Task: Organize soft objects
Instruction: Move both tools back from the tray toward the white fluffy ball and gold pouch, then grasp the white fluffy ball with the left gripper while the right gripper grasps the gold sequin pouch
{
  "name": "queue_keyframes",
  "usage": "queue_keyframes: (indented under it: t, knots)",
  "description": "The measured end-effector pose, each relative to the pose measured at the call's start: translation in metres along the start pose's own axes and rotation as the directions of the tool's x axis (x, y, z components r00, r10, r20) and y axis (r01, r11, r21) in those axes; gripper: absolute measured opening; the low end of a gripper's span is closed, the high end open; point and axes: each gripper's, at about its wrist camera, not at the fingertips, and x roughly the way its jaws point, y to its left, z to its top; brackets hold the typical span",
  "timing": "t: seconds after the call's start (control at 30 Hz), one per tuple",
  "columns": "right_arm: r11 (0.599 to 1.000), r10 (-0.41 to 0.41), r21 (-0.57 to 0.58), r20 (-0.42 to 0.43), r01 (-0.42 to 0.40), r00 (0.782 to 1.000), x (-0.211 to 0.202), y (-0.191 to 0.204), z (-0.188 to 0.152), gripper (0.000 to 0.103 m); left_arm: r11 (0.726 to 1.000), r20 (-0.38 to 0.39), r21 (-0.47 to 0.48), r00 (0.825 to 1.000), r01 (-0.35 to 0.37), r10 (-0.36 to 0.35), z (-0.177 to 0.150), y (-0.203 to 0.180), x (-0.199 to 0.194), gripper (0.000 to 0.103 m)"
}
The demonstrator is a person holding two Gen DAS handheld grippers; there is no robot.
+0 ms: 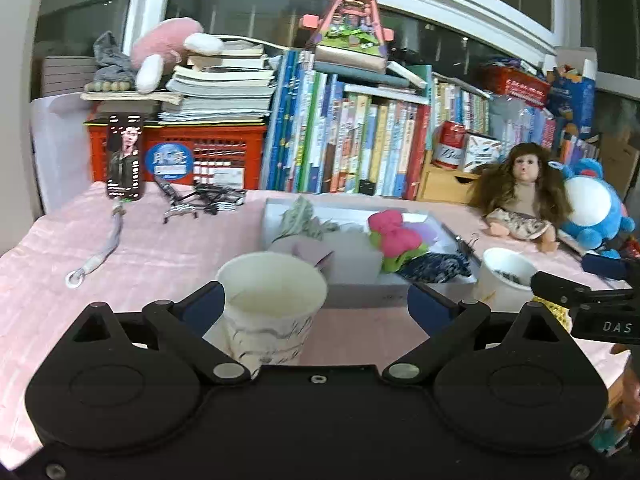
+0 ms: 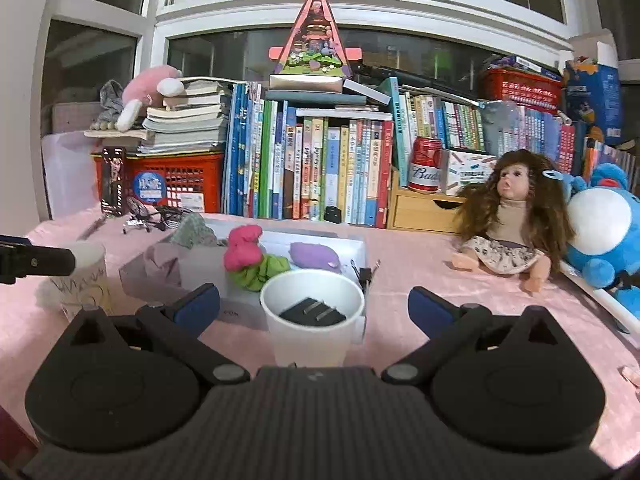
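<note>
My left gripper point(image 1: 317, 306) is open around an empty patterned paper cup point(image 1: 272, 304) that stands close to its left finger. My right gripper point(image 2: 314, 306) is open too, with a white paper cup point(image 2: 314, 330) holding dark clips between its fingers. Behind both cups sits a shallow white box point(image 1: 360, 295) with soft pieces in it: a pink scrunchie point(image 1: 394, 234), a green one point(image 2: 264, 272), a purple one point(image 2: 314, 256), a grey-green one point(image 1: 302, 220) and a dark patterned one point(image 1: 436, 268). The left gripper's finger point(image 2: 38, 262) shows at the left of the right wrist view.
A pink cloth covers the table point(image 1: 160, 256). A long-haired doll point(image 2: 508, 220) and a blue plush point(image 2: 604, 236) sit at the right. Books, a red crate point(image 1: 224, 152), a red can point(image 2: 426, 164) and a wooden drawer line the back. Glasses and a lanyard point(image 1: 100, 256) lie at the left.
</note>
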Motion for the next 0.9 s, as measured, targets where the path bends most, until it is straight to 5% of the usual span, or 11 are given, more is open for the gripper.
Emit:
queue_keyframes:
  t: [0.6,0.9]
  knots:
    - [0.987,-0.16,0.016,-0.113,0.162,0.981,0.018,-0.03,-0.039,0.103,0.983,-0.089,-0.093,0.985,-0.155,0.147,-0.036,0.051,0.001,0.098]
    - [0.978,-0.202,0.023,-0.167,0.208,0.965,0.032,-0.063,-0.046,0.103,0.974,-0.143,-0.079,0.969,-0.213,0.201,-0.044,0.088,0.008,0.081]
